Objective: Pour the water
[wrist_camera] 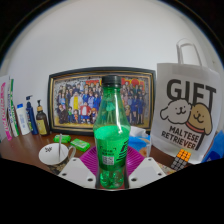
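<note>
- Gripper view, looking forward along the two-finger gripper with white fingers and purple pads.
- Tall green translucent plastic bottle with a black cap sitting right between the fingers, upright, filling the middle of the scene.
- Pads hugging both sides of the bottle's lower body, no gap visible either side, so reads as clamped on it, narrow grip.
- Cap on top, so pouring probably needs that sorted first, or the bottle is just being carried; can't tell which.
- Held low on the body and upright, likely to keep liquid level before any tilt.
- Can't tell whether the bottle base touches the brown wooden table or hangs just above it.
- Behind the bottle: framed group photograph leaning at the wall, white paper gift bag with a cartoon dog off to one side.
- Row of small bottles and tubes on the other side, plus a small round white dish near the fingers.
- No obvious cup or glass to pour into in sight.
</note>
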